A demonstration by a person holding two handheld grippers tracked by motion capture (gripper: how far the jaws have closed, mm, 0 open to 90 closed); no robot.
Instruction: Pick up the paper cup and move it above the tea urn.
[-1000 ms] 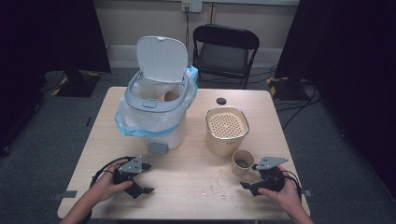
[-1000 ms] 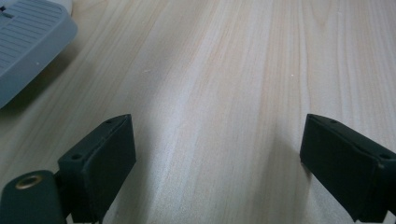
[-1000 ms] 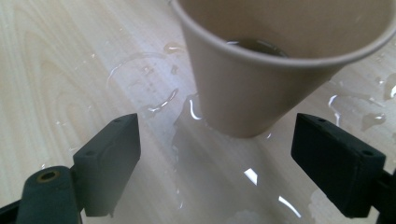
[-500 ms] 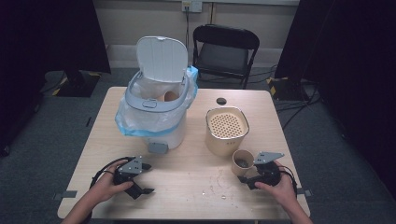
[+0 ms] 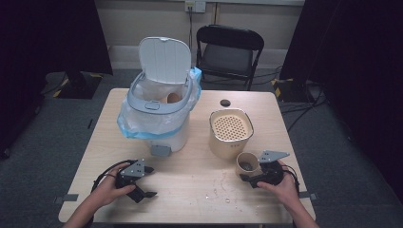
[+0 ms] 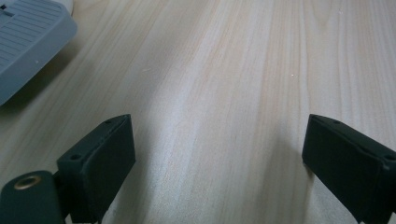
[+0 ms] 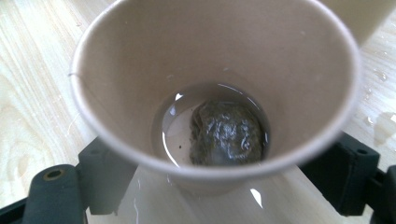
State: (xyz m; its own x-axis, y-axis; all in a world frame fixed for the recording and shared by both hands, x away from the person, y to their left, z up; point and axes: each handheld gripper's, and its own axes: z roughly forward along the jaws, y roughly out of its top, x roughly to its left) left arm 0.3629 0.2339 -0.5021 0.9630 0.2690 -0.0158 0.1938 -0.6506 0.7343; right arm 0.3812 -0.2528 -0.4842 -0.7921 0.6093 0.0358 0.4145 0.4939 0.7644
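A brown paper cup (image 5: pixel 247 164) stands on the wooden table (image 5: pixel 190 199) at the front right, just in front of a beige canister. It holds a little liquid and a dark, wet tea bag (image 7: pixel 226 135). My right gripper (image 5: pixel 248 172) comes in from the right, and its jaws lie against both sides of the cup's lower part (image 7: pixel 215 182). At the front left my left gripper (image 5: pixel 151 181) rests on the table under a hand. There the jaws stand wide apart over bare wood (image 6: pixel 217 154), with nothing between them.
A white pedal bin (image 5: pixel 161 114) with a blue liner and raised lid stands at the back left, its grey pedal (image 6: pixel 28 42) near my left gripper. The beige canister (image 5: pixel 230 130) has a perforated top. Behind it lies a small black disc (image 5: pixel 225 102). Water drops (image 5: pixel 221 186) spot the table's front.
My right gripper has slid left, up to the paper cup, so that its jaws now flank the cup. The left gripper has stayed where it was.
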